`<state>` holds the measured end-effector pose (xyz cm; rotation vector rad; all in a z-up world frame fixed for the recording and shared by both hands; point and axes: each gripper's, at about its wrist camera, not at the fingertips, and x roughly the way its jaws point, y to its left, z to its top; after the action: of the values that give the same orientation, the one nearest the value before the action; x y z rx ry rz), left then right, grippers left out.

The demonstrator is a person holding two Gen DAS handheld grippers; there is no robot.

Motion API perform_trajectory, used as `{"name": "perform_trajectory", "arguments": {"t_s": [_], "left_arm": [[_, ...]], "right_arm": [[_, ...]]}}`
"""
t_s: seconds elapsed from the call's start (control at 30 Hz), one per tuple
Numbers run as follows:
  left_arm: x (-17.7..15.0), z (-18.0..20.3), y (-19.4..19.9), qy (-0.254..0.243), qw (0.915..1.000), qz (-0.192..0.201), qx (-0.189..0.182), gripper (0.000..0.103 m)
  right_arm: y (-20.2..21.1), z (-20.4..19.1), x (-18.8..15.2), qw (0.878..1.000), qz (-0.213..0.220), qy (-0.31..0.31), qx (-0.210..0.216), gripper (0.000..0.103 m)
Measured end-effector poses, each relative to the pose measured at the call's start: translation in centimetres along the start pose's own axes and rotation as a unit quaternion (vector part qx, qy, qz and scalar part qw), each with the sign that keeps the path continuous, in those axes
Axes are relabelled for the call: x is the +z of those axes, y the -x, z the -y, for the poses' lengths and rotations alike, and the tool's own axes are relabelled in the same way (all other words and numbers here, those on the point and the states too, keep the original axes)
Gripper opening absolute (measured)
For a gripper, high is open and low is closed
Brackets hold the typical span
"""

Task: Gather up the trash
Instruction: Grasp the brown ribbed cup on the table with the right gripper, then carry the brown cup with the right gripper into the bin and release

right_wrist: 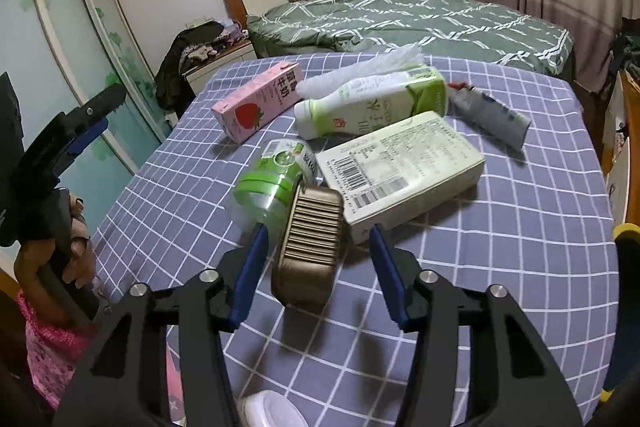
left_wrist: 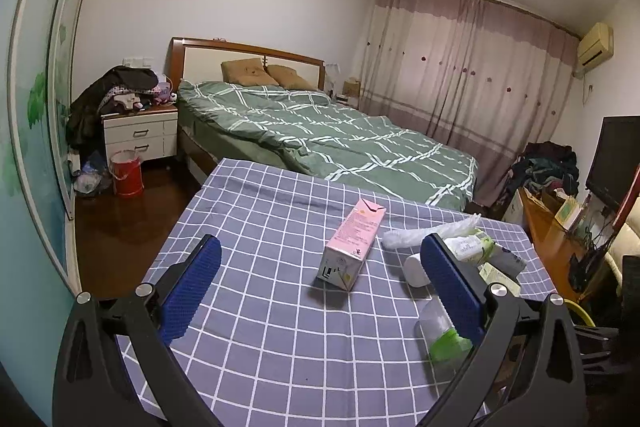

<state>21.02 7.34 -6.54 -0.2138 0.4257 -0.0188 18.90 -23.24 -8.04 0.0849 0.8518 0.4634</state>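
The checked table [right_wrist: 500,267] carried the trash: a pale flat box [right_wrist: 404,163] lay mid-table, a white-and-green bottle [right_wrist: 372,103] behind it, a pink milk carton [right_wrist: 256,107] to the far left, and nearest, a small gold ribbed tin [right_wrist: 312,239]. The tin looked light, stiff and slick, best pinched across its long sides. The right gripper [right_wrist: 316,263] straddled it, jaws partly spread, pads apparently not touching. The left gripper [left_wrist: 320,283] stood wide and empty before the carton. Only the right view showed the tin and the person's hand [right_wrist: 76,247]; only the left view showed a red bucket [left_wrist: 127,174] beside the bed.
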Motion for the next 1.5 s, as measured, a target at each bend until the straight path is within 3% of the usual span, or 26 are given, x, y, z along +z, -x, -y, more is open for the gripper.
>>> {"name": "perform_trajectory", "arguments": {"t_s": [0.03,0.13,0.47,0.63,0.8,0.93,1.23,1.3,1.33,1.5], "left_arm": [[0.0,0.1,0.0,-0.001,1.0,-0.001,0.0,0.098],[0.0,0.3,0.1,-0.004,1.0,0.0,-0.001,0.098],[-0.1,0.5,0.1,-0.002,1.0,-0.005,-0.004,0.098],[-0.2,0.7,-0.1,-0.005,0.9999,-0.008,-0.007,0.098],[-0.3,0.8,-0.2,-0.008,0.9999,-0.01,-0.006,0.098],[-0.3,0.9,-0.3,-0.01,0.9999,-0.012,-0.004,0.098],[-0.5,1.2,-0.5,-0.016,0.9998,-0.014,-0.002,0.098],[-0.5,1.3,-0.6,-0.016,0.9997,-0.016,-0.002,0.098],[-0.5,1.3,-0.5,-0.016,0.9998,-0.015,-0.002,0.098],[-0.5,1.5,-0.5,-0.019,0.9997,-0.016,-0.003,0.098]], "right_arm": [[-0.2,-0.1,0.0,1.0,-0.003,0.001,0.001,0.034],[-0.4,-0.2,0.0,1.0,-0.003,0.002,-0.005,0.026],[2.2,0.7,0.0,0.999,0.036,-0.014,-0.015,0.026],[5.3,3.5,-0.3,0.995,0.076,-0.044,-0.053,0.026],[9.0,9.2,-1.1,0.979,0.118,-0.1,-0.13,0.026],[11.7,14.7,-2.2,0.957,0.14,-0.154,-0.203,0.026],[12.4,22.3,-3.8,0.917,0.13,-0.22,-0.308,0.026],[12.4,23.2,-4.1,0.907,0.129,-0.225,-0.332,0.036],[12.5,23.6,-4.1,0.902,0.127,-0.228,-0.343,0.046],[13.8,22.3,-5.4,0.903,0.159,-0.233,-0.326,0.048]]}}
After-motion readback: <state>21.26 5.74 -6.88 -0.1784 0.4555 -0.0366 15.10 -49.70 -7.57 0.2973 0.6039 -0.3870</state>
